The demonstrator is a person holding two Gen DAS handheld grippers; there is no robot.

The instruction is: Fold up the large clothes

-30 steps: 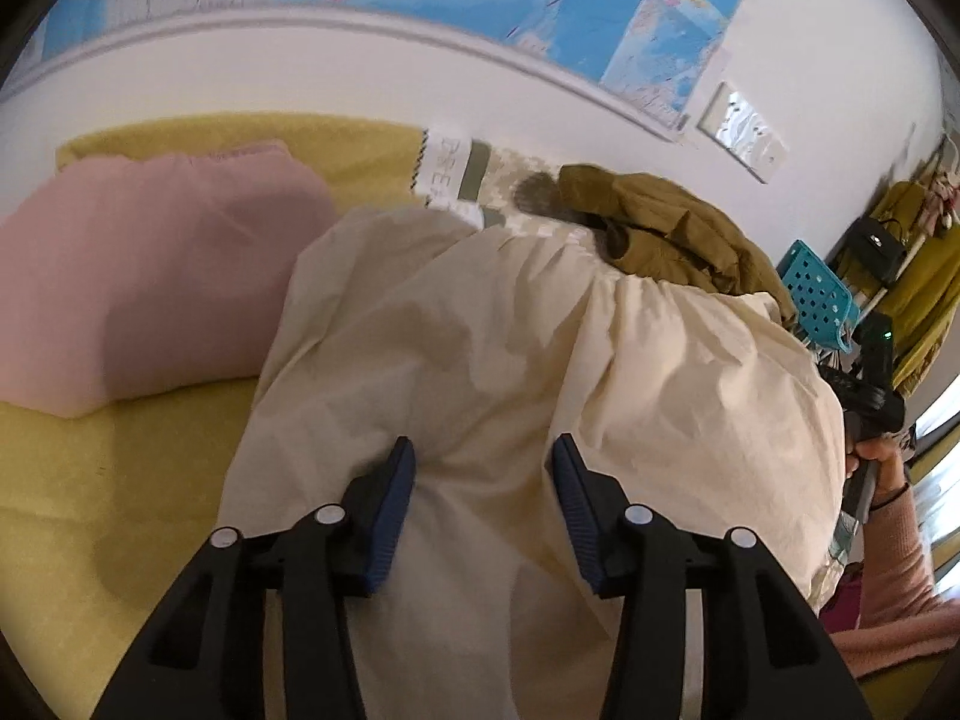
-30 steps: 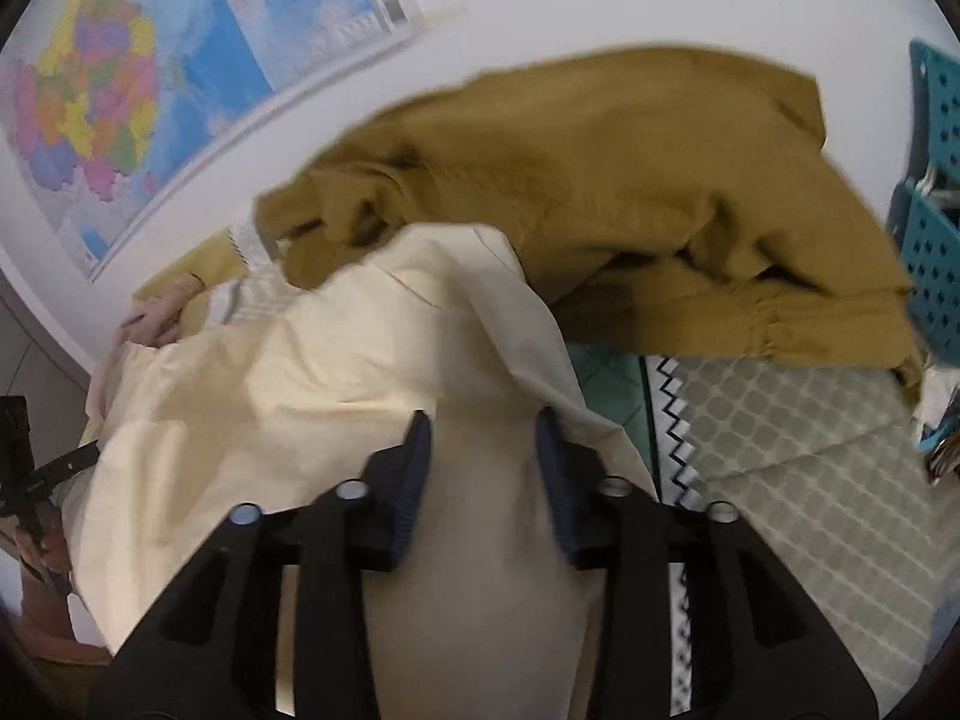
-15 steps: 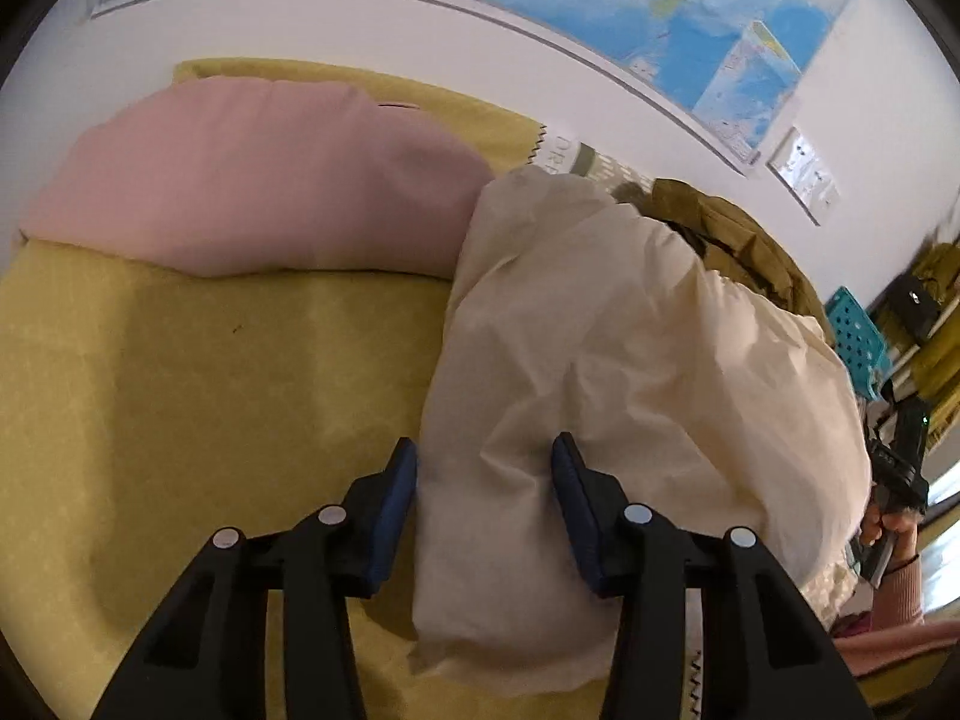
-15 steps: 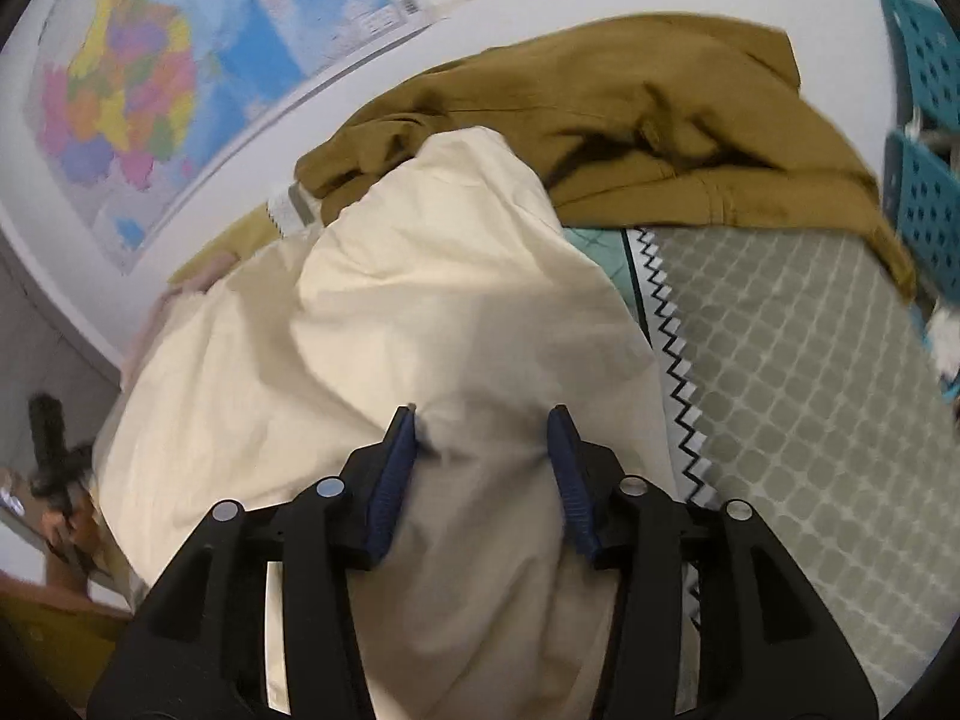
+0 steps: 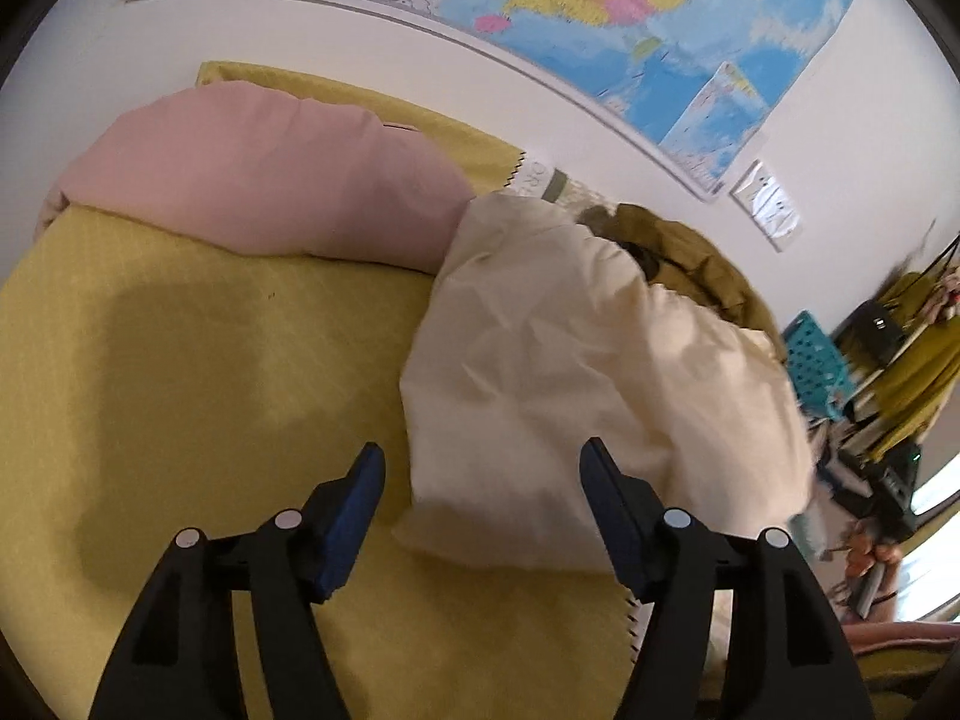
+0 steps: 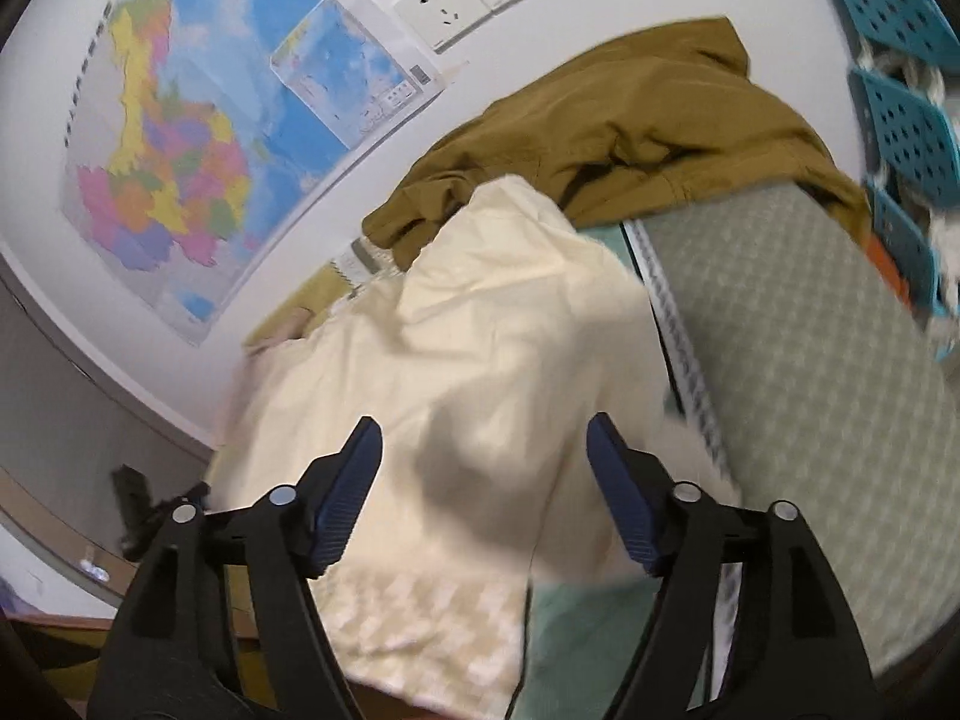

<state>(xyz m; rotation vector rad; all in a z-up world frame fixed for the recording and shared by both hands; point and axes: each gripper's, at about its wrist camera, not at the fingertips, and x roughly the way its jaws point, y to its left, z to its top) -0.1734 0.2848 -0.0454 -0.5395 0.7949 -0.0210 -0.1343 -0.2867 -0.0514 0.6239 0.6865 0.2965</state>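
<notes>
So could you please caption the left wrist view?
Left gripper opening above cream garment on yellow bedspread.

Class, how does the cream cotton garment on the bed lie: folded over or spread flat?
Folded over. The cream cotton garment lies doubled in a puffy bundle with a rounded folded edge, on the yellow bedspread.

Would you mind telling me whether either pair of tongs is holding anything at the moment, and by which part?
Nothing is held. Both the left tongs and the right tongs are opening, pads clear of the cream garment lying on the bed.
</notes>
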